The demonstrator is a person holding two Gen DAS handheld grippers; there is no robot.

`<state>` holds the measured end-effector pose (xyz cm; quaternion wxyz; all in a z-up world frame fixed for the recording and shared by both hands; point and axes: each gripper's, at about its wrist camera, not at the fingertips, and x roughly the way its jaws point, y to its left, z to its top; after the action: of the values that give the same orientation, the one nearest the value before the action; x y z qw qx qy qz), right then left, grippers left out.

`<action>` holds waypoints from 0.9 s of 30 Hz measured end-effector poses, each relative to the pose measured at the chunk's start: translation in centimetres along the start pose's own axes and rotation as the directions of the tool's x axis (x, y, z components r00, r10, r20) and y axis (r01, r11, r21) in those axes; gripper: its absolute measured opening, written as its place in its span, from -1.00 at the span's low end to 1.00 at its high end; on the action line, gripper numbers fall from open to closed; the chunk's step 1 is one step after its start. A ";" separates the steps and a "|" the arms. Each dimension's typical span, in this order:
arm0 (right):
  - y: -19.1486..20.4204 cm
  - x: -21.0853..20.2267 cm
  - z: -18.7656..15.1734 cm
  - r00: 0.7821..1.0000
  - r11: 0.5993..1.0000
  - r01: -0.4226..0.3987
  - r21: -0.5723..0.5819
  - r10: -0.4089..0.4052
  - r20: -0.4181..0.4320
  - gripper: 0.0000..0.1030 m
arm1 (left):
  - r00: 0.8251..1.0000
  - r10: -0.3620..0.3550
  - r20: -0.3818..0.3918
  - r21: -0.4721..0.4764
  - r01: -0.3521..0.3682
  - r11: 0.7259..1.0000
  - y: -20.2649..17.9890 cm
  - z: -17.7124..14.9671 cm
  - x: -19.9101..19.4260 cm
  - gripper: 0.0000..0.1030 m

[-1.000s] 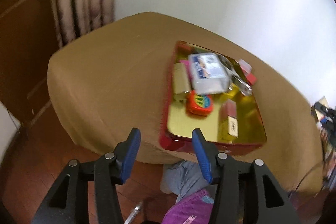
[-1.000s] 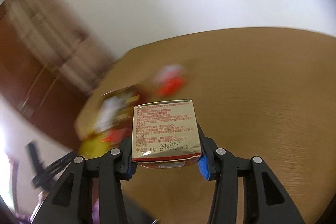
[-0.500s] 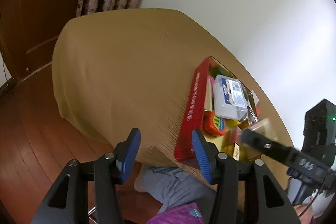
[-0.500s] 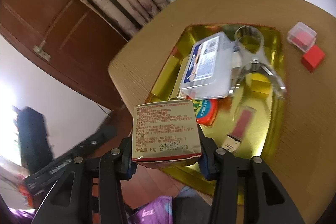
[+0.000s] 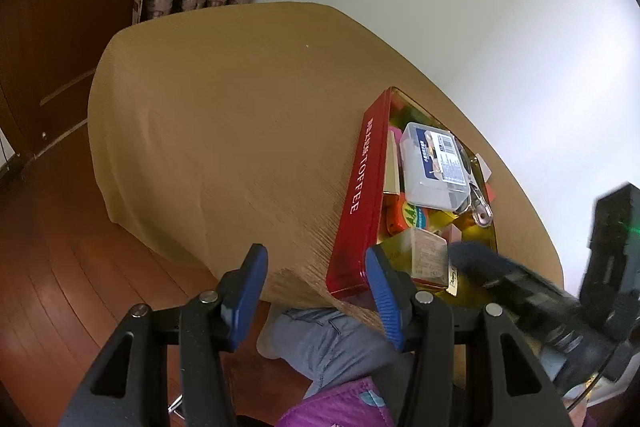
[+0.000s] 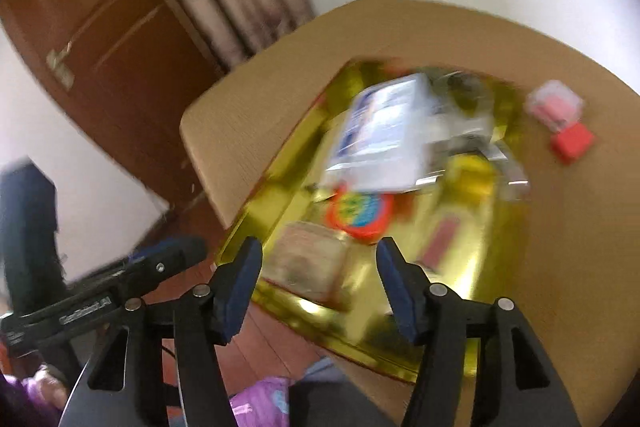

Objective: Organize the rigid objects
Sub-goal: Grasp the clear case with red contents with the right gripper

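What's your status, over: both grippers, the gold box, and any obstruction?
Left gripper open, empty. Right gripper opening, nothing between pads. Gold box lying in tin. No obstruction.

Gold box [image 6: 310, 261] lies flat in tin [image 6: 256, 203] near corner, just ahead of right gripper [image 6: 318, 277] (jaws opening, box free); round orange item [image 6: 358, 213] beyond.

Soft, even daylight fills both views, and the white wall [image 5: 460, 7] is nearly overexposed. The left wrist view is sharp, except for a blurred right tool [image 5: 500, 267] beside its own tool. The right wrist view is motion-blurred; the gold tin [image 6: 492, 267] ahead of the tool glares. Fisheye bending darkens the corners.
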<state>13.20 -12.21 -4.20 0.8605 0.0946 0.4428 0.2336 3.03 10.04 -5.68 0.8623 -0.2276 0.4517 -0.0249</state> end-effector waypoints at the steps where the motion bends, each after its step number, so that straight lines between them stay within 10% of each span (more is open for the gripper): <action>1: -1.4 -0.8 0.3 0.999 0.999 0.034 0.024 -0.034 0.032 0.30 | 1.000 -0.001 -0.005 -0.004 0.001 1.000 0.0 0.0 0.1 0.02; 11: -18.1 -1.3 6.8 0.941 0.906 0.311 0.288 -0.336 0.038 0.51 | 1.000 -0.027 -0.016 -0.028 0.026 0.999 0.2 -0.1 0.5 0.02; 17: -21.1 2.1 12.4 0.947 0.858 0.308 0.411 -0.316 -0.050 0.73 | 0.999 -0.040 -0.011 -0.030 0.039 0.999 0.4 -0.1 0.6 0.03; 27: -21.6 9.1 16.3 0.882 0.750 0.470 0.466 -0.384 -0.272 0.74 | 0.996 -0.085 -0.035 -0.073 0.082 0.994 1.6 0.5 1.1 0.15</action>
<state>37.81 -25.93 -9.12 0.7949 0.1998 0.5656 -0.0911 3.83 11.35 -6.89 0.8430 -0.2766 0.4587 -0.0488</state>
